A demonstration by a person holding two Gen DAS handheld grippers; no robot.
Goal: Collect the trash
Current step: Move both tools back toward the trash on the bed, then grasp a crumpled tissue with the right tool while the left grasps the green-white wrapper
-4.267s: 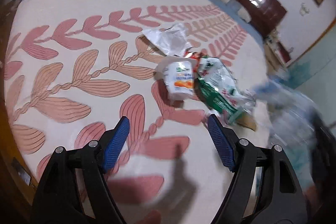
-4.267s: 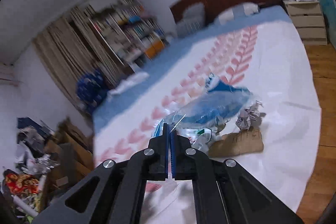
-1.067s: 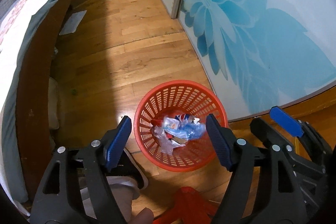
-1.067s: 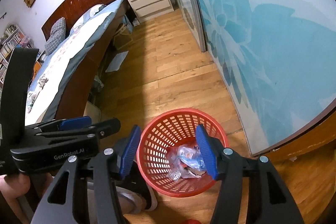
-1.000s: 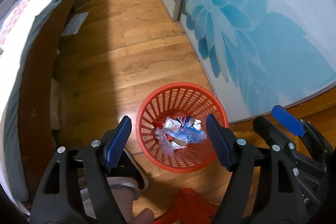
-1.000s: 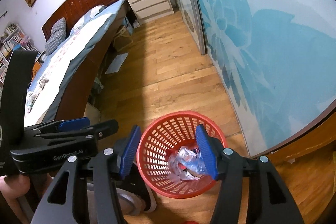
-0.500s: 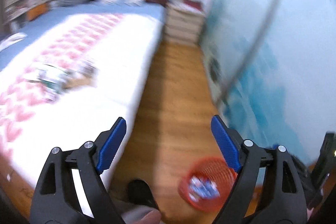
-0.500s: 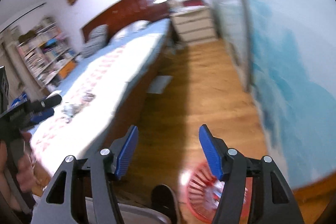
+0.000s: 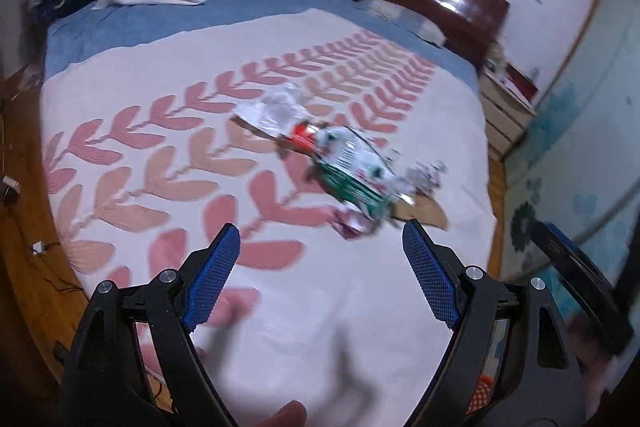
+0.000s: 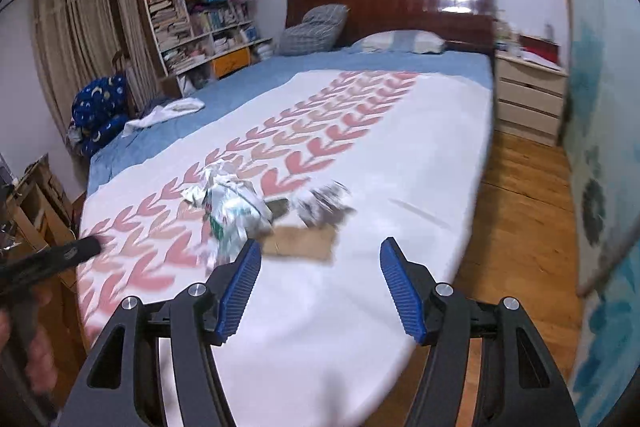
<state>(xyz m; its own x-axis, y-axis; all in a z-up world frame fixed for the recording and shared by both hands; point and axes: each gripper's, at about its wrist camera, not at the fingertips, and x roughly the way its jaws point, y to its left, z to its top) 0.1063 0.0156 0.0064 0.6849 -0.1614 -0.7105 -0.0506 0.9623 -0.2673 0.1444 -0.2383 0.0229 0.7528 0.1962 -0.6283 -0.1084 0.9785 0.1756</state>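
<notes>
left gripper: released, jaws just widened, nothing between
right gripper: same, released
green wrapper: 12 o'clock, light, crinkly; pinch bunched middle
cardboard: flat, stiff; take an edge

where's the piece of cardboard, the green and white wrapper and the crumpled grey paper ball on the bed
piece of cardboard (image 10: 304, 242): right wrist view, middle of its flat brown face.
green and white wrapper (image 9: 352, 167): left wrist view, middle of its printed side.
crumpled grey paper ball (image 10: 324, 205): right wrist view, centre of the crumple.
</notes>
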